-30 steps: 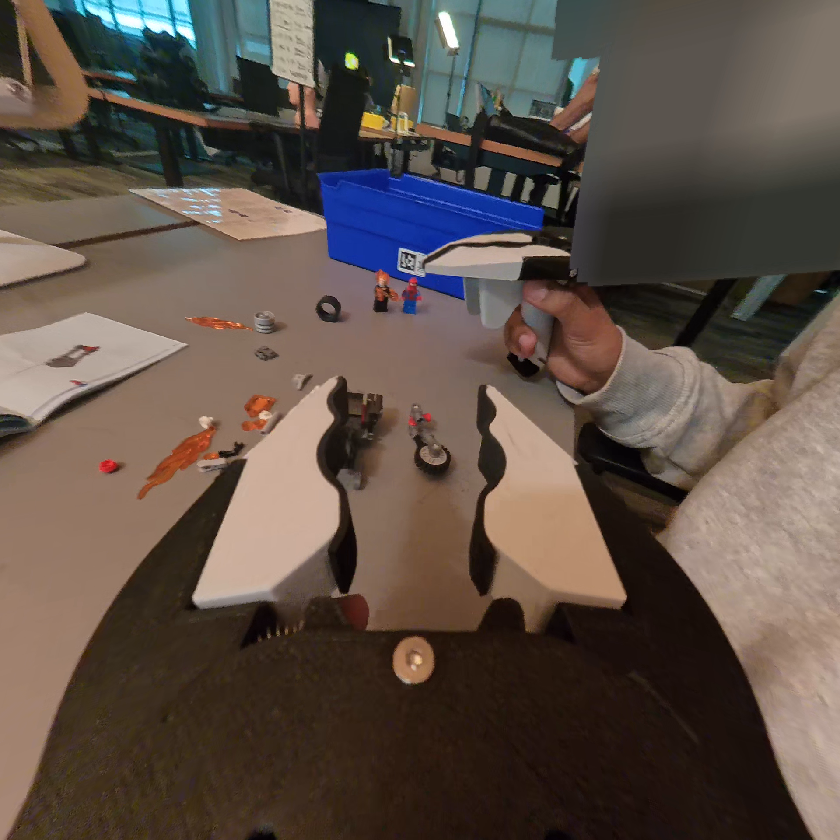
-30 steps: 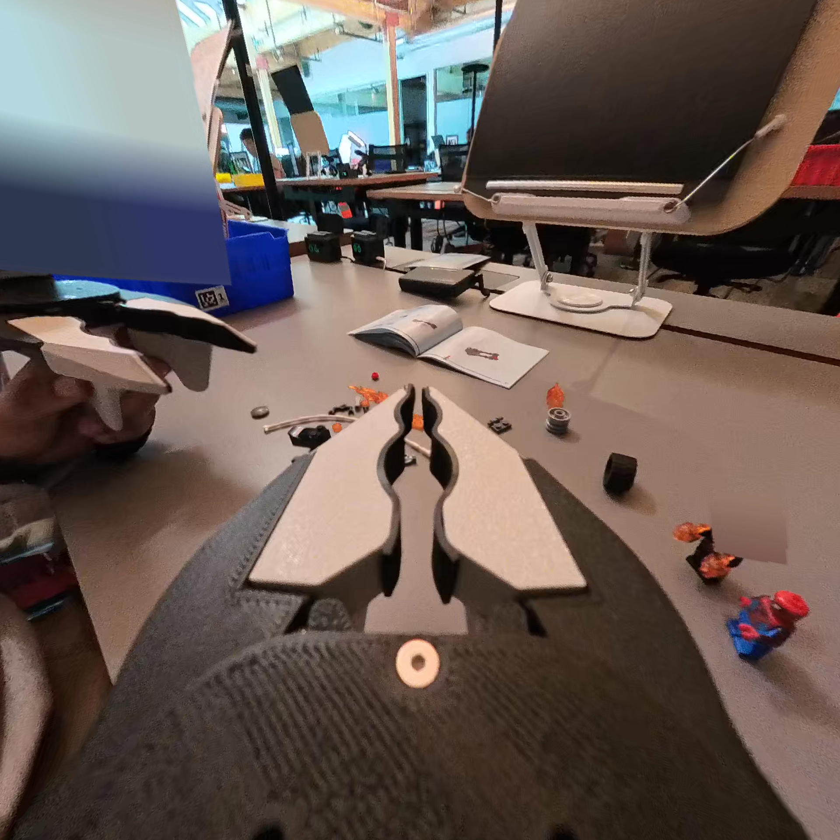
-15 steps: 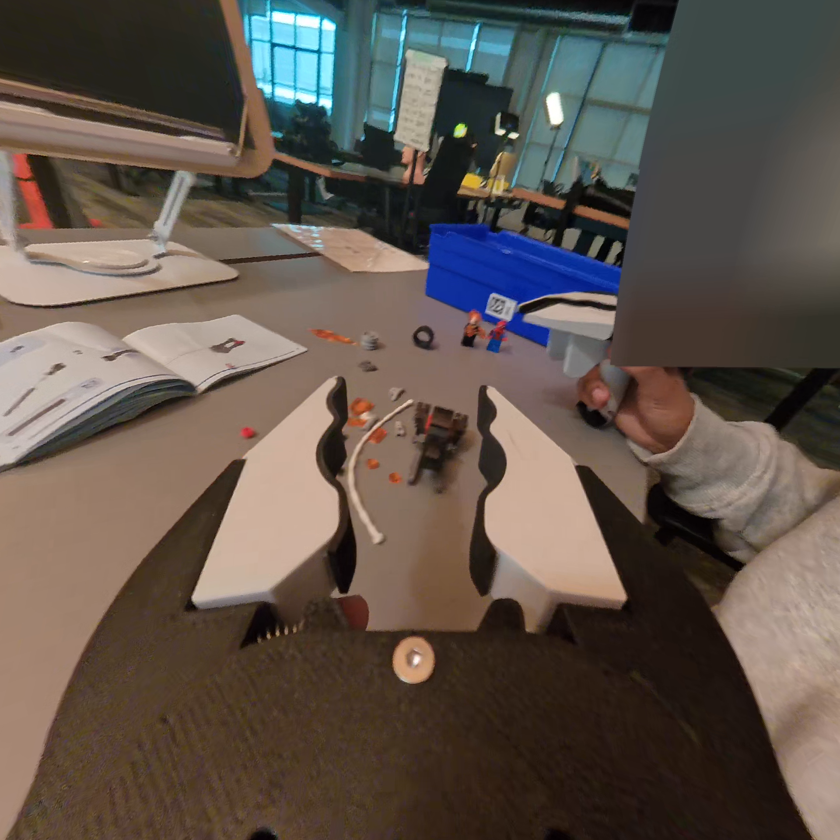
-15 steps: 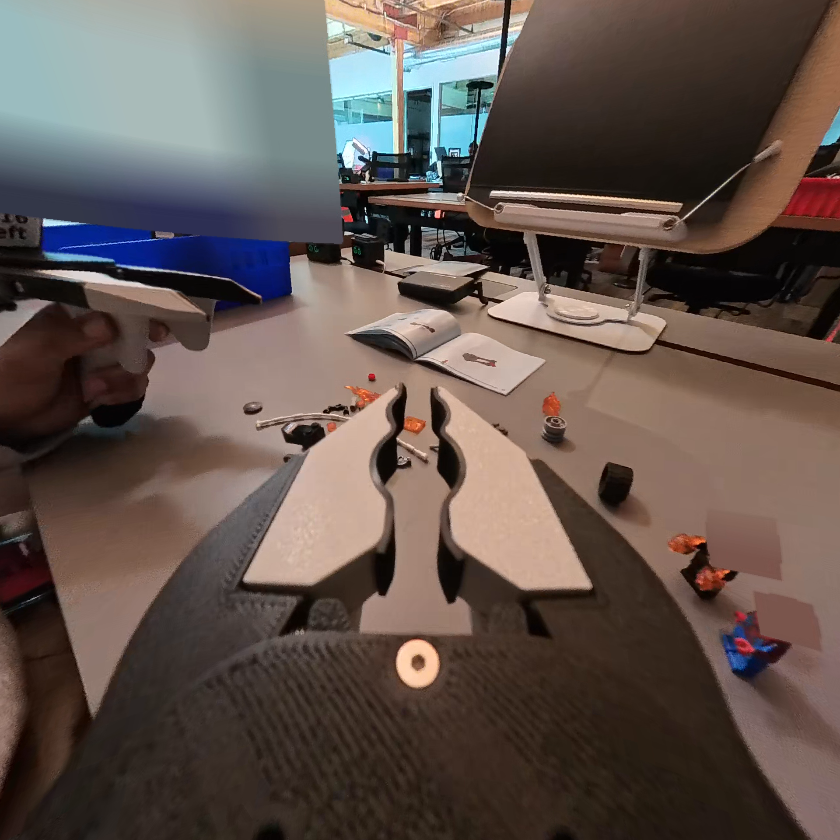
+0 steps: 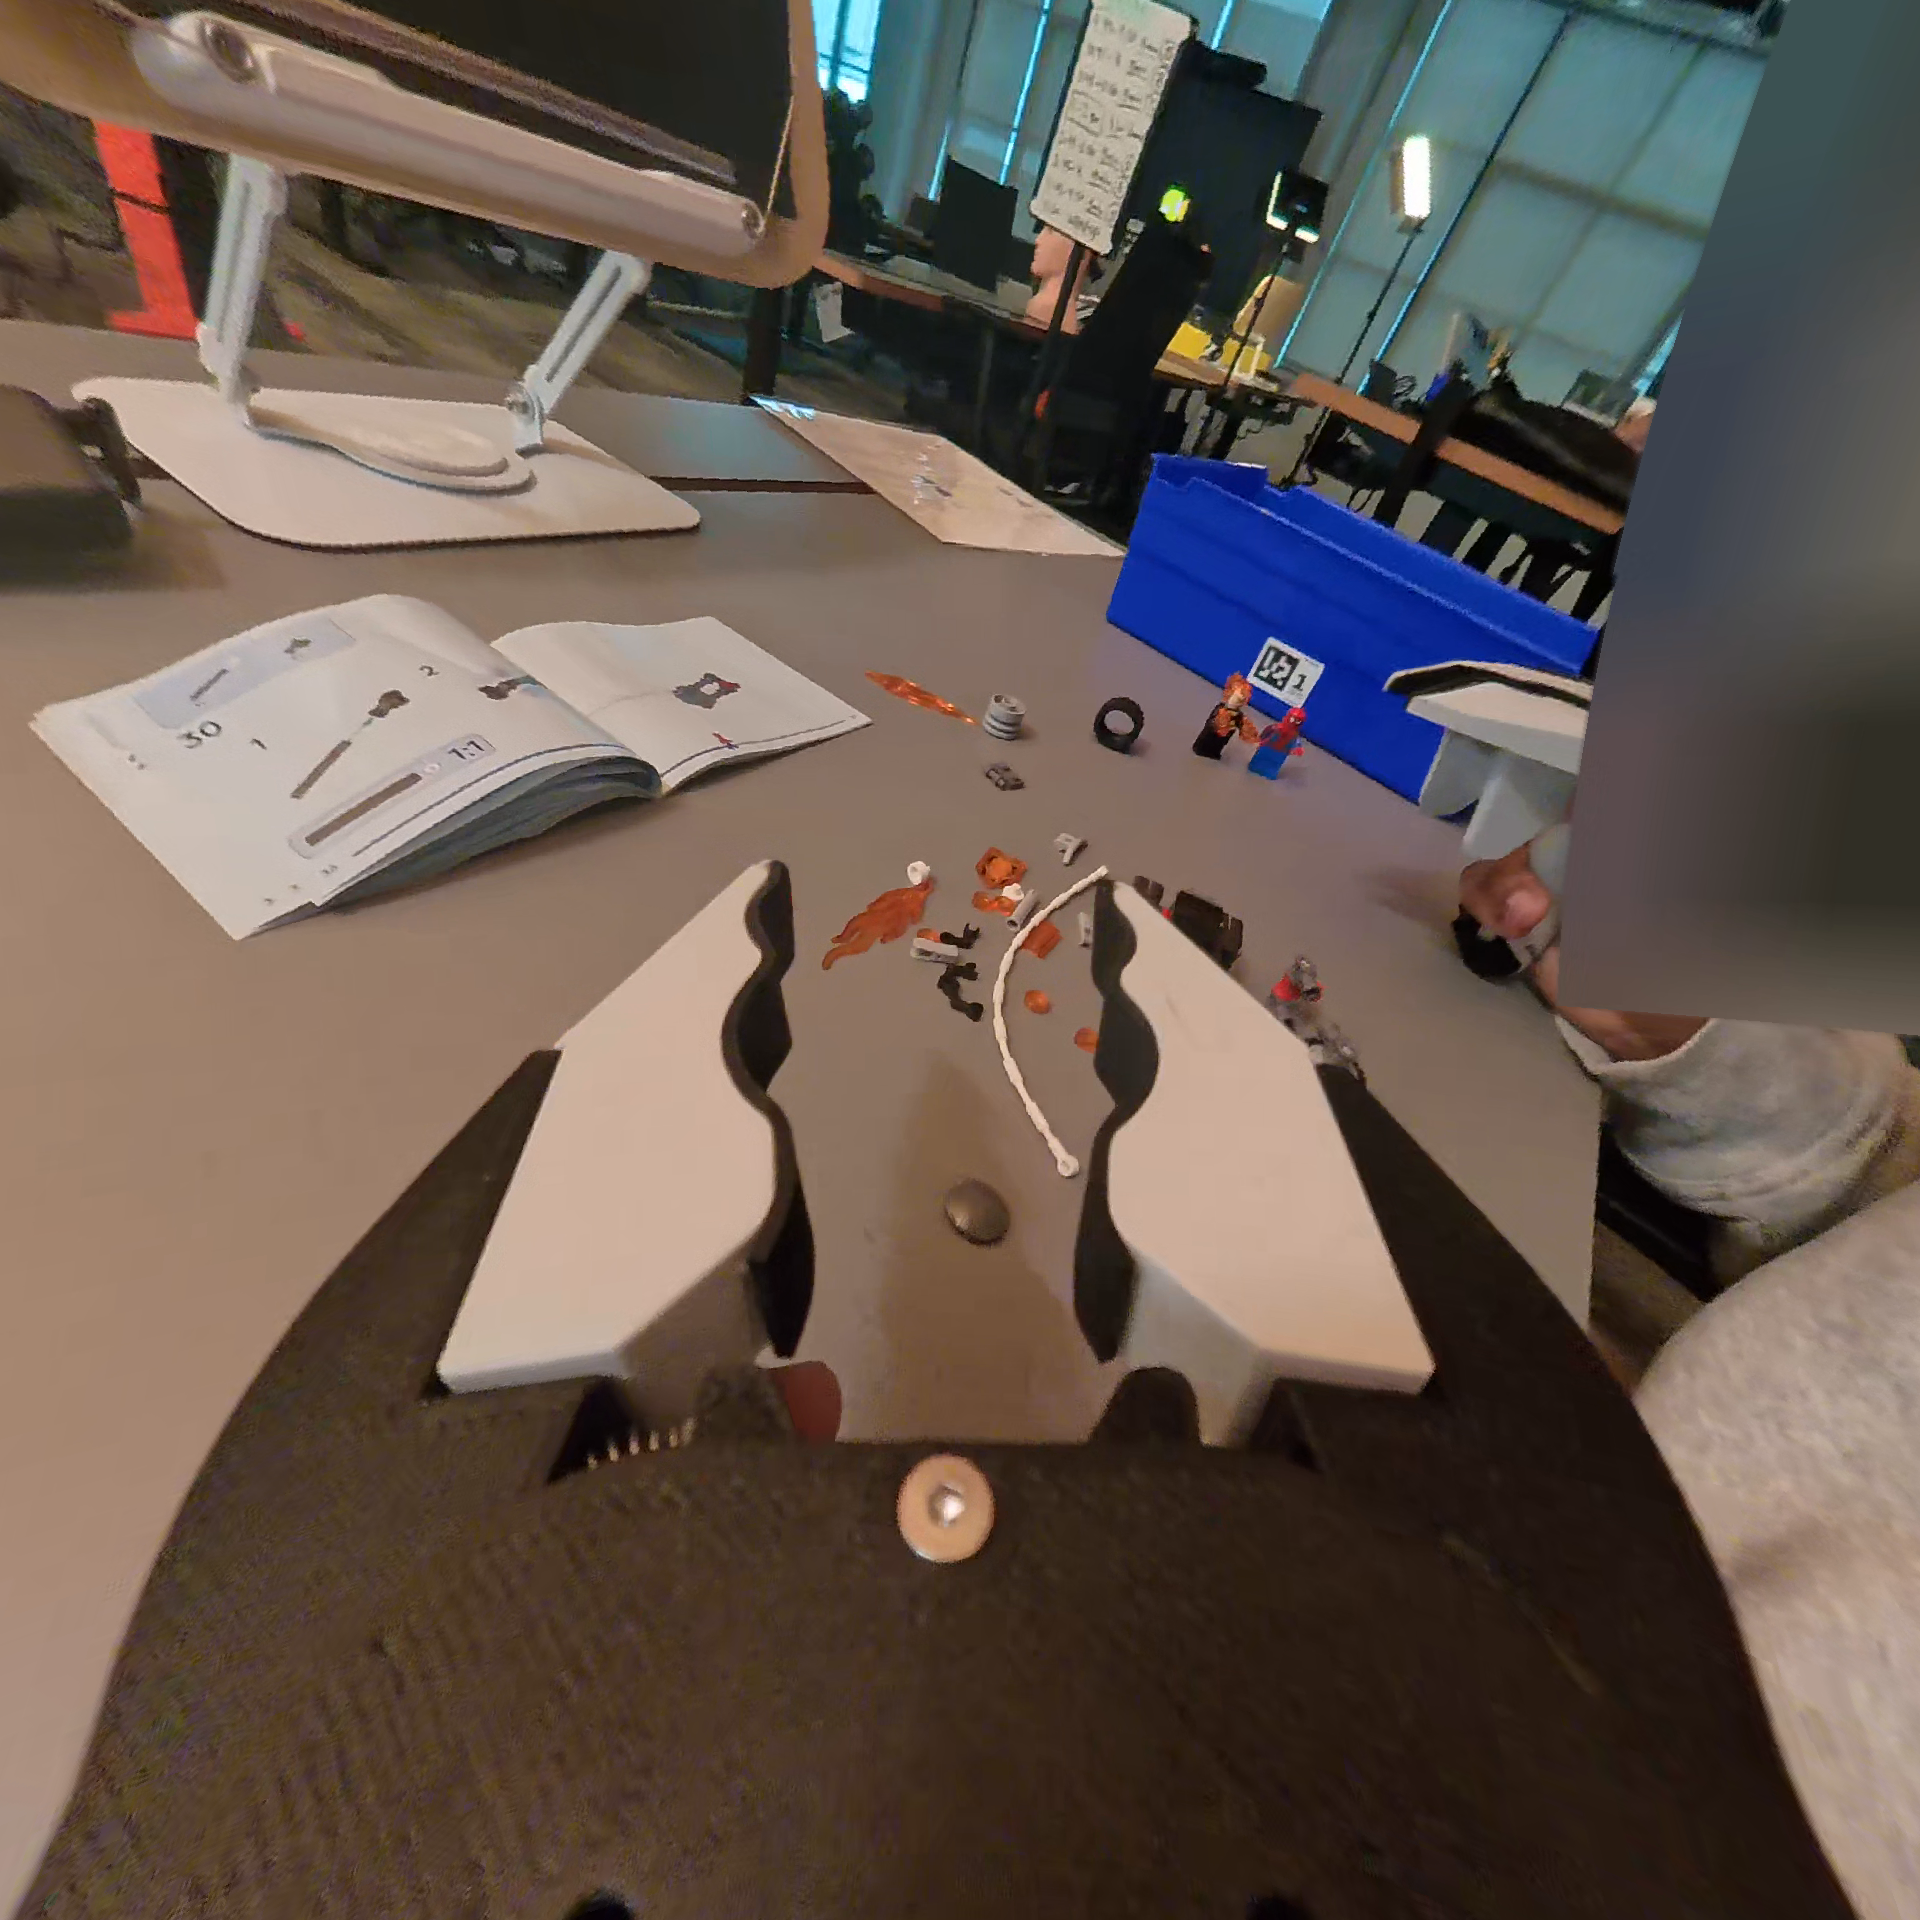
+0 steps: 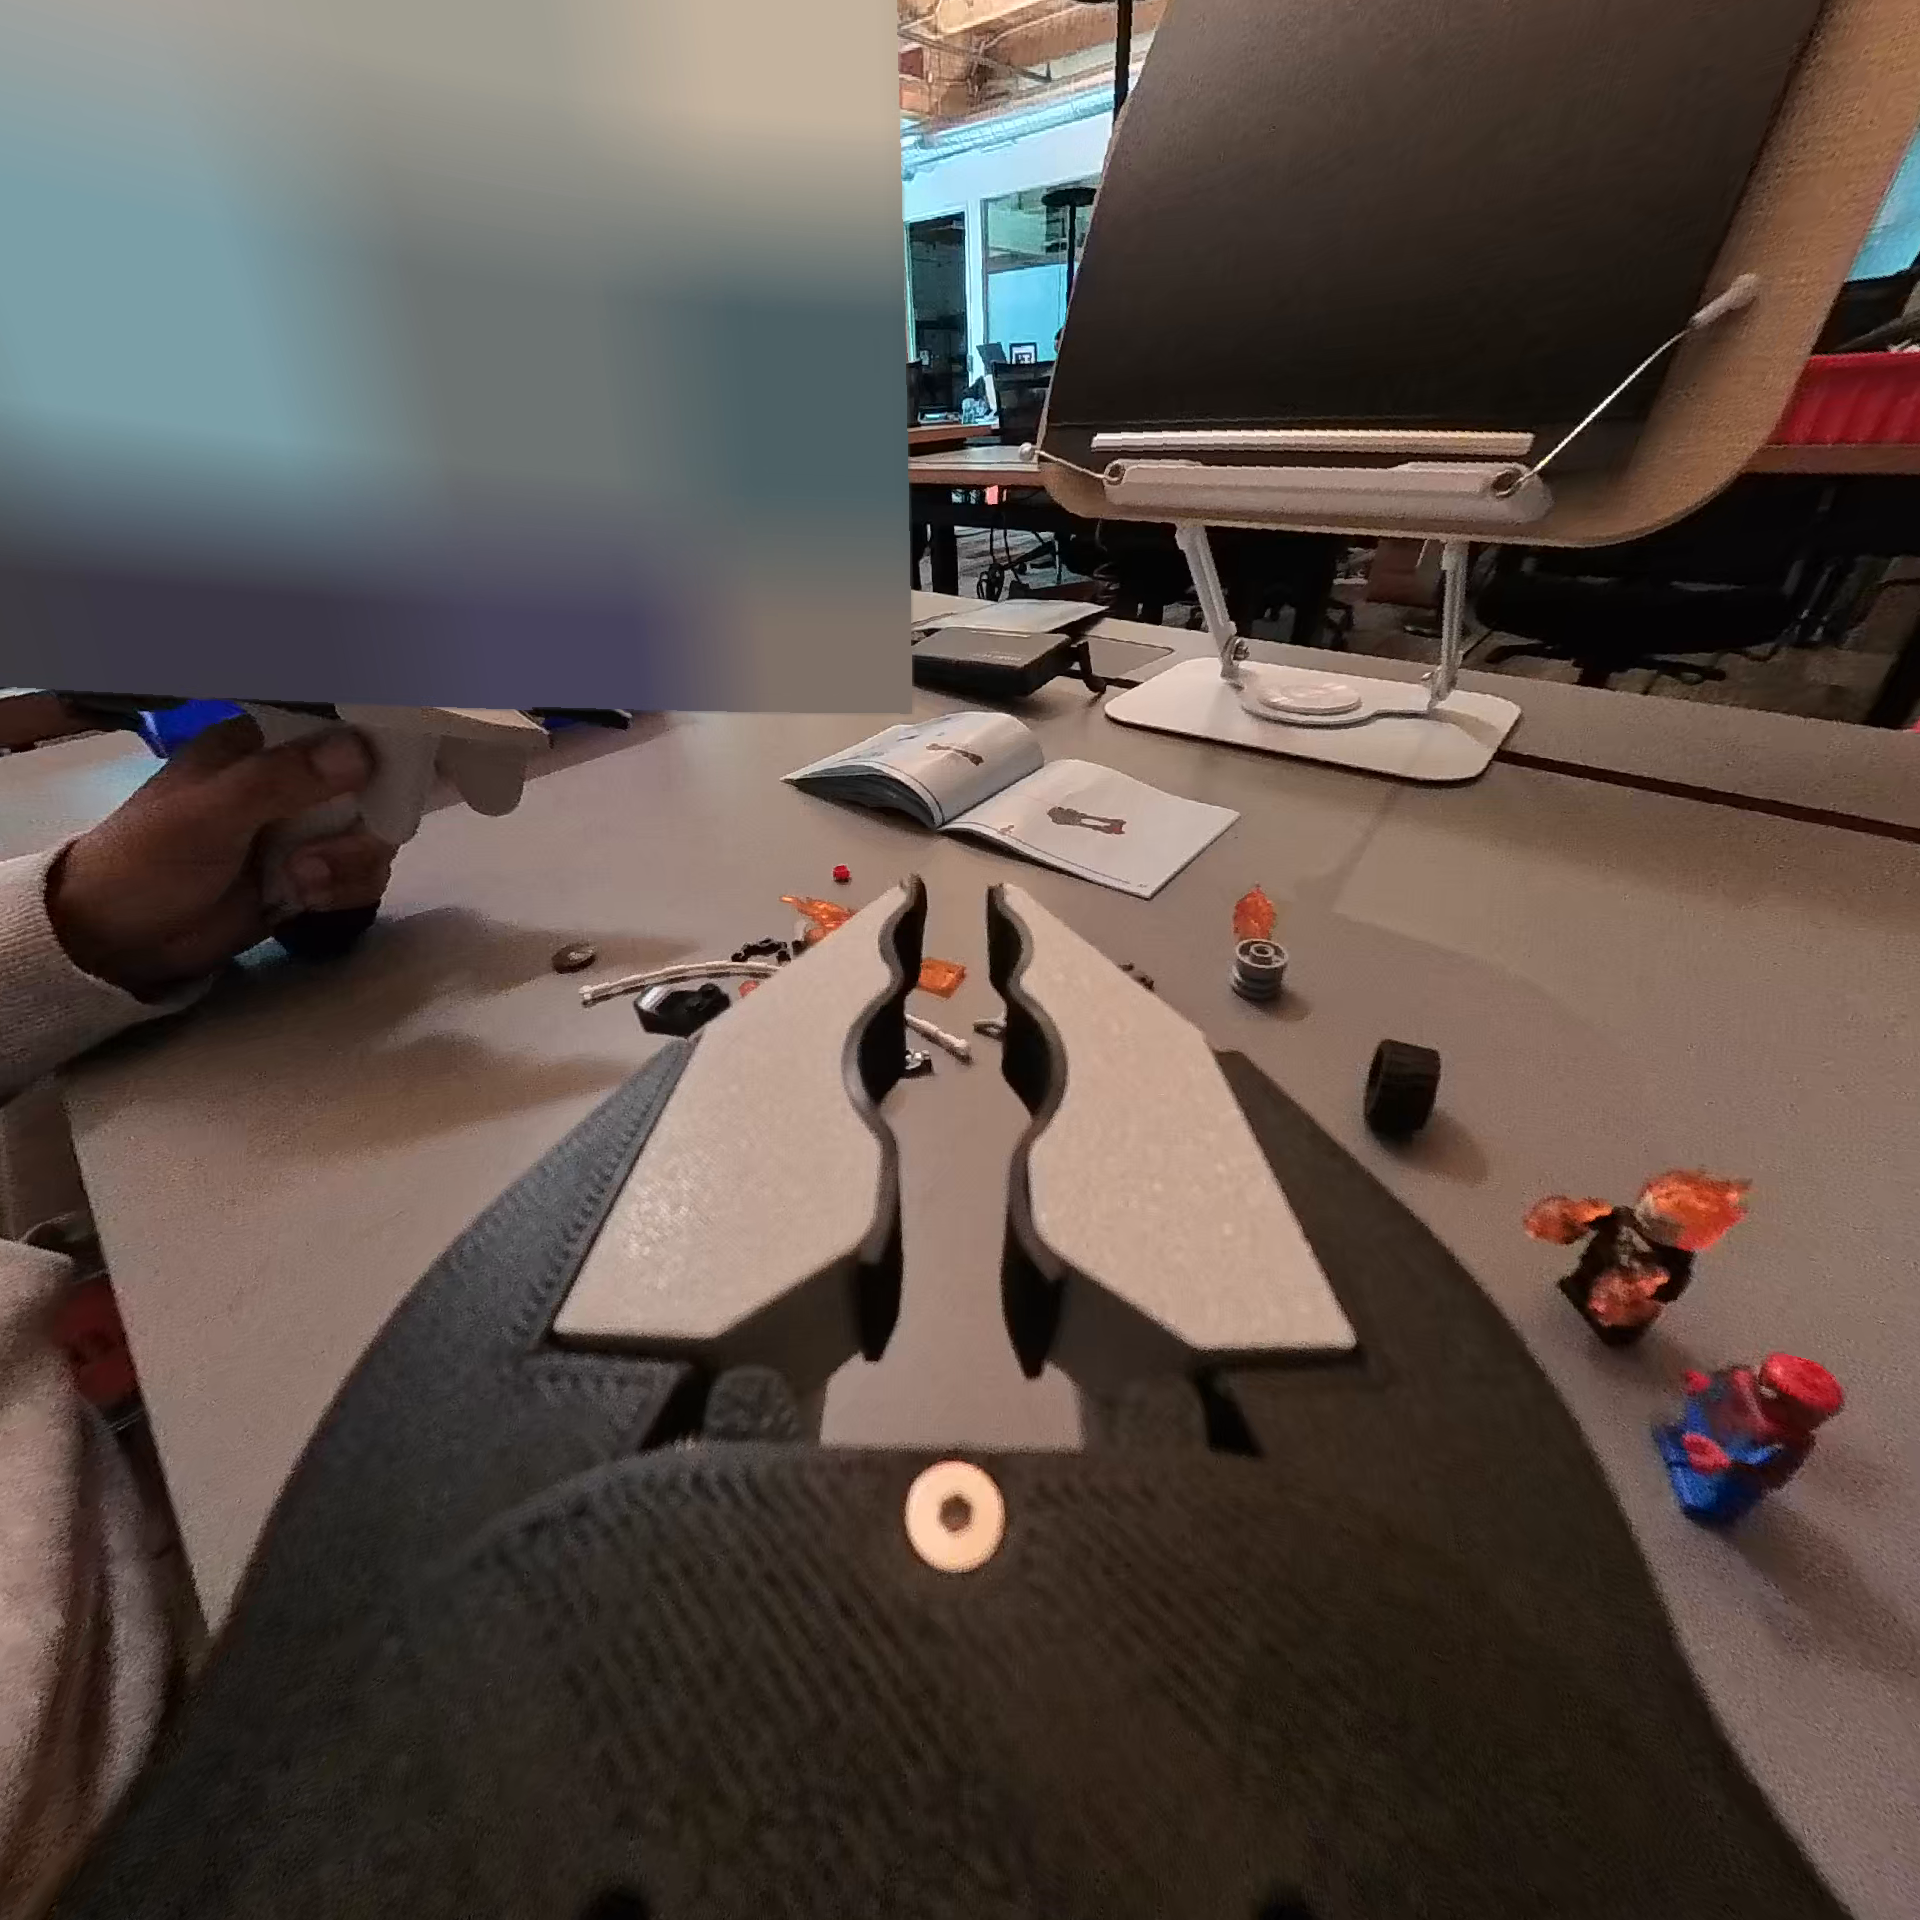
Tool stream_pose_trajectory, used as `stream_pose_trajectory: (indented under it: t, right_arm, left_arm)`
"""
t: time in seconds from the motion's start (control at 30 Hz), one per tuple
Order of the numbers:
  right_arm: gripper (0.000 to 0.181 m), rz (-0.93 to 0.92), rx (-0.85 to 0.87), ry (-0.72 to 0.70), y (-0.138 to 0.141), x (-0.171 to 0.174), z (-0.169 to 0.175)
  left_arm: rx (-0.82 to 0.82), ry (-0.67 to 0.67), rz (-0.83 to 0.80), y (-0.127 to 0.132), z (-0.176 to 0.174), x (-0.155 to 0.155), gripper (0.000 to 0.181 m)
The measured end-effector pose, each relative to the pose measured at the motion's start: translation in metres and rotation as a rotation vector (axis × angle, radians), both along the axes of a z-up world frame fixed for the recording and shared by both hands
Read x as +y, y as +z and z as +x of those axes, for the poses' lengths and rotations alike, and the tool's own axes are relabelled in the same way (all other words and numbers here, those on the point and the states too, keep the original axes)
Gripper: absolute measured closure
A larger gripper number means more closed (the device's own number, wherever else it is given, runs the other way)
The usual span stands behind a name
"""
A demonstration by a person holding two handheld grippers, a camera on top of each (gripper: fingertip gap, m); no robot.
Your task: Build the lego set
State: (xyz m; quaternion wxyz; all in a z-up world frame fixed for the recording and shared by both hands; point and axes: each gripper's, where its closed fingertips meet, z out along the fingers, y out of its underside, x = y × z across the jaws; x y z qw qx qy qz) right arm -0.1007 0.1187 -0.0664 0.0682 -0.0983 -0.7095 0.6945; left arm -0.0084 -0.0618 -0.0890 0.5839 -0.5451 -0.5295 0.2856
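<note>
Loose lego pieces lie on the grey table (image 5: 260,1091): an orange flame piece (image 5: 883,920), a white flexible hose (image 5: 1023,1029), a dark round piece (image 5: 977,1210), a black part-built assembly (image 5: 1205,920), a black tyre (image 5: 1120,722) and a grey wheel hub (image 5: 1004,715). My left gripper (image 5: 940,883) is open and empty, just short of the pile. My right gripper (image 6: 956,896) is open by a narrow gap and empty, above small pieces. The hose (image 6: 675,977), tyre (image 6: 1403,1086) and hub (image 6: 1259,966) also show in the right wrist view.
An open instruction booklet (image 5: 416,727) lies at the left. A tablet stand (image 5: 416,468) stands behind it. A blue bin (image 5: 1351,613) is at the far right, with two minifigures (image 5: 1252,727) in front. The minifigures (image 6: 1631,1257) stand right of my right gripper. My hands' fingertips stand some 20 centimeters from each other. The dark round piece (image 5: 977,1210) lies some 9 centimeters from my left tips, 20 centimeters from my right tips. Seen from the right wrist view (image 6: 571,956) as well.
My left gripper has pulled back and swung left, so the booklet and stand came into view. My right gripper's jaws have opened a little and it moved slightly forward.
</note>
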Motion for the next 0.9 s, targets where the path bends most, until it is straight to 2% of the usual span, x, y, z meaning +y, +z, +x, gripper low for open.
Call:
stream_pose_trajectory:
  t: [0.57, 0.63, 0.7, 0.77, 0.9]
  right_arm:
    - [0.172, -0.019, -0.023, 0.002, 0.002, -0.001, -0.005]
    - [0.172, -0.040, -0.033, -0.029, 0.005, 0.000, -0.010]
    - [0.171, -0.086, -0.071, -0.050, 0.015, -0.001, -0.016]
    - [0.169, -0.109, -0.106, -0.042, 0.026, -0.006, -0.024]
    - [0.167, -0.038, -0.106, -0.088, 0.026, -0.020, -0.061]
  left_arm:
    - [0.003, 0.001, 0.012, 0.000, -0.006, 0.001, 0.124]
    - [0.049, 0.025, 0.037, 0.011, -0.008, 0.002, 0.123]
    - [0.142, -0.002, 0.134, 0.041, -0.007, 0.009, 0.123]
    - [0.181, 0.014, 0.143, 0.062, -0.015, 0.005, 0.123]
    - [0.101, 0.032, 0.014, 0.061, -0.049, -0.007, 0.120]
